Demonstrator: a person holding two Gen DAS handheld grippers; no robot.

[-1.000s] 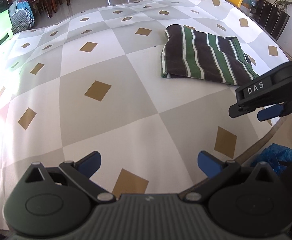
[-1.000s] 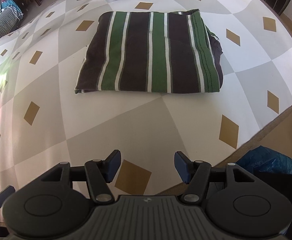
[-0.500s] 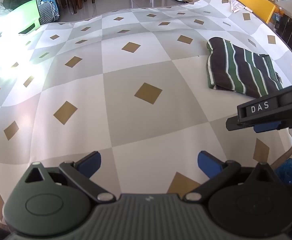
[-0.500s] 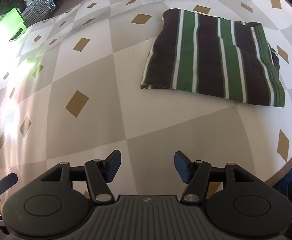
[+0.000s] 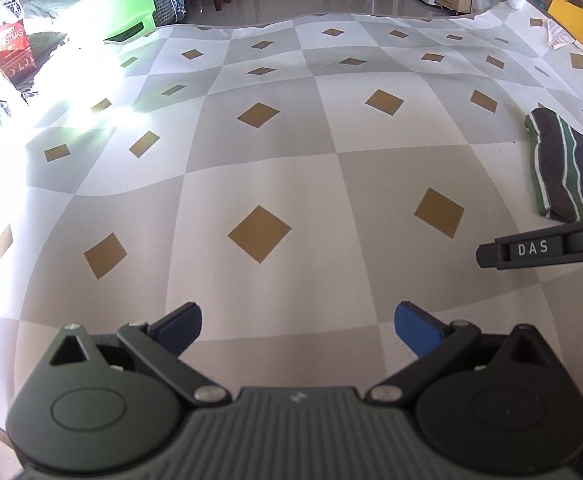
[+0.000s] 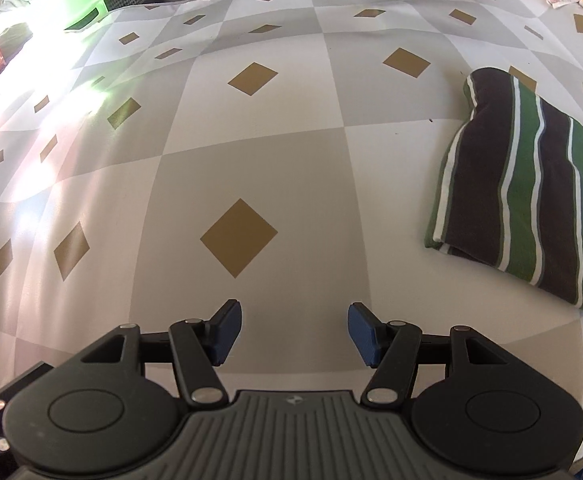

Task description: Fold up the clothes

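Observation:
A folded garment with dark brown, green and white stripes (image 6: 531, 196) lies on the checked tablecloth at the right; it also shows at the far right edge of the left wrist view (image 5: 567, 168). My left gripper (image 5: 297, 326) is open and empty, low over the cloth, well left of the garment. My right gripper (image 6: 293, 330) is open and empty, over the cloth to the left of the garment's near corner. The side of the right gripper's body (image 5: 539, 248) shows at the right of the left wrist view.
The tablecloth (image 5: 259, 160) has grey and white squares with tan diamonds. Beyond the far edge stand a green chair (image 5: 131, 20), bags (image 5: 11, 48) and dark chairs. A yellow object (image 5: 579, 28) and a paper (image 5: 557, 38) lie at the far right. Strong glare covers the left.
Both grippers have swung left, away from the folded garment, which has slid from the middle to the right edge of both views. Both grippers stay open.

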